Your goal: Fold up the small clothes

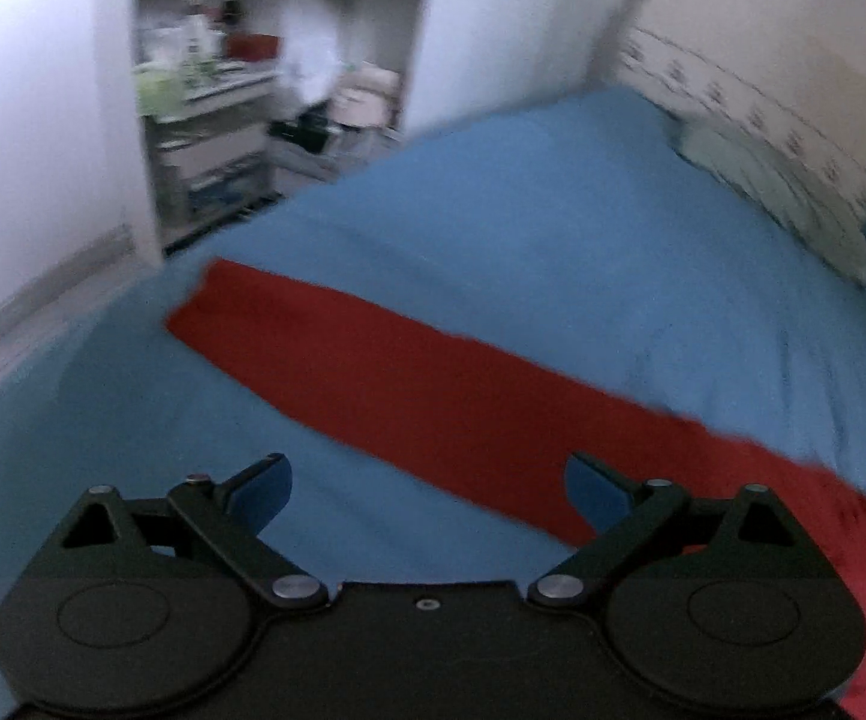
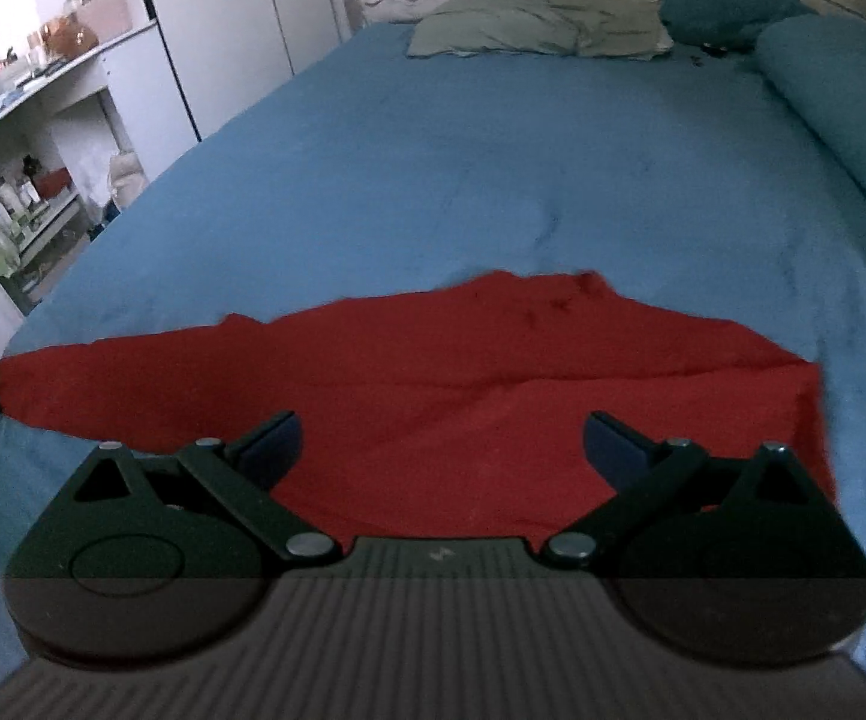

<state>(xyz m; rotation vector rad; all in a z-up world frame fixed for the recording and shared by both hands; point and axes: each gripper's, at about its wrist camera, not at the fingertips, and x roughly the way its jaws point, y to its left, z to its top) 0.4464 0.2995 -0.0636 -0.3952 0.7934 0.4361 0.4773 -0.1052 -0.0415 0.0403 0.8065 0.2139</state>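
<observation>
A red garment (image 1: pixel 433 396) lies spread on the blue bed sheet (image 1: pixel 553 228), running as a long band from upper left to lower right in the left wrist view. My left gripper (image 1: pixel 427 489) is open and empty, just above the garment's near edge. In the right wrist view the red garment (image 2: pixel 463 390) lies flat and wide across the sheet (image 2: pixel 493 180). My right gripper (image 2: pixel 442 447) is open and empty, hovering over the garment's near part.
A pale green pillow (image 2: pixel 541 30) and dark teal pillows (image 2: pixel 829 90) lie at the head of the bed. White shelves with clutter (image 2: pixel 25 204) stand left of the bed; they also show in the left wrist view (image 1: pixel 217 120). The left wrist view is motion-blurred.
</observation>
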